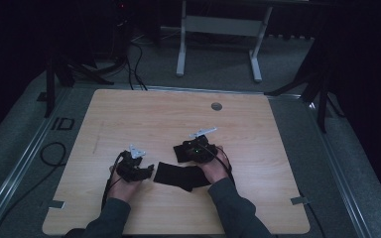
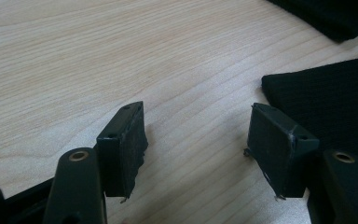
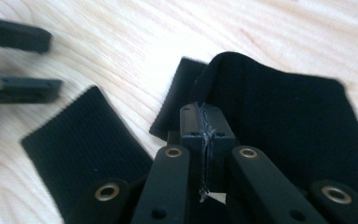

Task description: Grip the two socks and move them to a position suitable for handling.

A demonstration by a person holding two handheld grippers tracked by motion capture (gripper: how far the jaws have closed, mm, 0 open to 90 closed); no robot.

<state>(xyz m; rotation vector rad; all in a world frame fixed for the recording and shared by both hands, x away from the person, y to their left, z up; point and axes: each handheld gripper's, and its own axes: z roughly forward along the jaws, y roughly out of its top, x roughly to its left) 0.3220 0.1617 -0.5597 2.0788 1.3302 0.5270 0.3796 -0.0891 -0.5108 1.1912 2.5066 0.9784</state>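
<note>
The black cloth [image 1: 181,176] lies on the table [image 1: 258,148] between the two hands. The right gripper [image 3: 206,122] is clenched on a lifted edge of it, so folding seems just begun. The left gripper [image 2: 196,140] stands released beside the cloth, holding nothing; flattening and the fold itself remain.

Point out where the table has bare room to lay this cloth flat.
The table is bare across its far half up to the round grommet, and along the right edge. It is crowded near the front middle, around the black cloth, left gripper and right gripper.
</note>
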